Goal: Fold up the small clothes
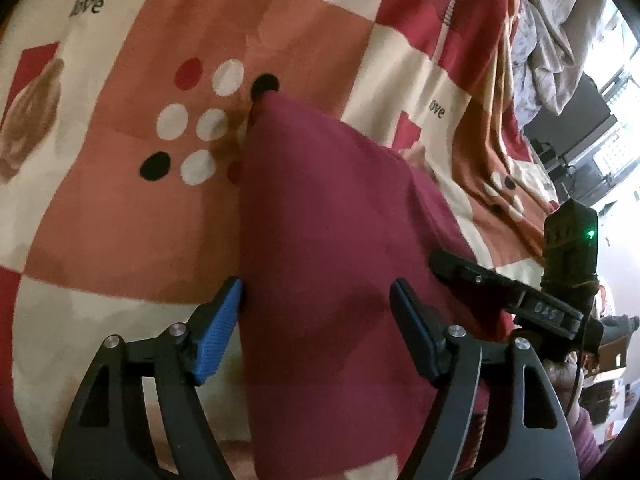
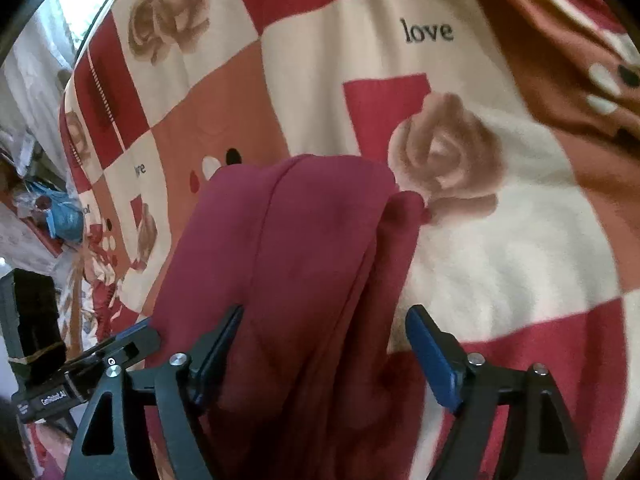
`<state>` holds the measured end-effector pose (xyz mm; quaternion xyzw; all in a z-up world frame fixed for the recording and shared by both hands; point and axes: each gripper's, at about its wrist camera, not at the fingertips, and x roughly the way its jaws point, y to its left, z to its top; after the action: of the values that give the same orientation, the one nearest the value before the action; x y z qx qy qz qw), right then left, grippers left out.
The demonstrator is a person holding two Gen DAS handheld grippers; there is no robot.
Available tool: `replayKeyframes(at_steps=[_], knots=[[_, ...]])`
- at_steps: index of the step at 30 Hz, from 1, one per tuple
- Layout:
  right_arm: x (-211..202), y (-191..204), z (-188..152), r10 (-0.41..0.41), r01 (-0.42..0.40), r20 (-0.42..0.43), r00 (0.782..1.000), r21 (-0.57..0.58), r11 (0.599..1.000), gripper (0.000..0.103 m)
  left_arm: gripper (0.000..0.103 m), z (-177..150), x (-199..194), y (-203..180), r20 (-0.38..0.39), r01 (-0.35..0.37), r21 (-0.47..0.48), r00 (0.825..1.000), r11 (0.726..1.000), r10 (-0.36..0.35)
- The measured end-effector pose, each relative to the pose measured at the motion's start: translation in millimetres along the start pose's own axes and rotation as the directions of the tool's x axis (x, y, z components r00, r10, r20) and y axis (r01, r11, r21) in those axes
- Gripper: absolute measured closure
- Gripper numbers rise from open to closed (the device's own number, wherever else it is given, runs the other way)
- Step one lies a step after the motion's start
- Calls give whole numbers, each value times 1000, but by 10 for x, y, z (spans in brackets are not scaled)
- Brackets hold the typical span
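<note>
A maroon garment (image 1: 320,220) lies folded in a long strip on a patchwork bedspread (image 1: 120,220) printed with roses, dots and the word "love". My left gripper (image 1: 316,284) hovers over its near end, open; the cloth passes between the blue pads without being pinched, and the left pad sits at the cloth's edge. In the right wrist view the same garment (image 2: 300,232) runs up between the fingers of my right gripper (image 2: 326,310), which is also open, its pads clear of the fabric. Each gripper shows in the other's view: right gripper (image 1: 500,288), left gripper (image 2: 100,360).
A rumpled fold of the bedspread (image 1: 492,152) rises on the right, with crumpled grey bedding (image 1: 552,40) behind it. Beyond the bed's left edge lie a blue bag (image 2: 64,216) and other clutter. The bedspread (image 2: 500,260) is flat to the right of the garment.
</note>
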<state>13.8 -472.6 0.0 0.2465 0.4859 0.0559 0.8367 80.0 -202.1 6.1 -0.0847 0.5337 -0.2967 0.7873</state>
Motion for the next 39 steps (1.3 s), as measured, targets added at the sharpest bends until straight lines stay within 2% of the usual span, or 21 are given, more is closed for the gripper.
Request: replayKeyframes(at_steps=[2, 4, 6, 7, 8, 10, 13, 17, 24, 28, 30, 32, 34, 37, 39], knots=[[68, -50, 24, 44, -44, -8, 999, 23, 999, 21, 26, 20, 79, 46, -23, 3, -5, 1000, 1000, -3], [124, -75, 43, 77, -76, -10, 997, 42, 996, 21, 26, 33, 191, 112, -57, 37, -34, 998, 999, -38], [148, -58, 45, 90, -89, -3, 996, 32, 995, 22, 26, 41, 227, 154, -56, 72, -59, 996, 996, -76], [156, -18, 51, 83, -83, 2, 997, 7, 997, 31, 26, 41, 227, 145, -56, 76, -54, 995, 996, -79], [150, 23, 47, 64, -64, 8, 998, -19, 998, 34, 27, 39, 221, 132, -54, 73, -44, 996, 996, -75], [107, 121, 41, 33, -31, 23, 999, -72, 997, 45, 35, 28, 176, 99, -37, 60, -33, 997, 998, -62], [-29, 299, 36, 14, -7, 52, 999, -133, 991, 54, 52, 29, 19, 54, -22, 63, -16, 998, 998, -64], [-248, 591, 10, 32, -23, 54, 998, -165, 986, 55, 55, -9, -336, -9, -17, 103, -11, 995, 995, -103], [-534, 1073, -364, 128, -129, -19, 992, -188, 974, 56, 55, -441, -1130, -13, -19, 24, 39, 1000, 999, -24], [-378, 1227, -702, 153, -165, -78, 985, -194, 967, 56, 55, -791, -1191, 152, -43, -49, 14, 998, 999, 50], [-221, 1228, -831, 133, -153, -118, 984, -188, 970, 56, 55, -964, -1106, 269, -62, -98, -7, 993, 995, 97], [-84, 1239, -949, 28, -51, -90, 996, -269, 962, 54, 52, -1069, -1044, 356, -63, -111, -24, 992, 994, 109], [-51, 1204, -1009, 11, -32, -72, 997, -296, 955, 41, 41, -1141, -1054, 426, -43, -122, -57, 992, 991, 120], [-233, 1125, -989, 29, -43, -61, 998, -238, 970, 41, 39, -1154, -1175, 424, 7, -171, -54, 985, 984, 172], [-444, 1162, -956, 16, -15, 1, 1000, -244, 970, 41, 39, -1145, -1264, 412, 47, -219, -44, 974, 975, 221]])
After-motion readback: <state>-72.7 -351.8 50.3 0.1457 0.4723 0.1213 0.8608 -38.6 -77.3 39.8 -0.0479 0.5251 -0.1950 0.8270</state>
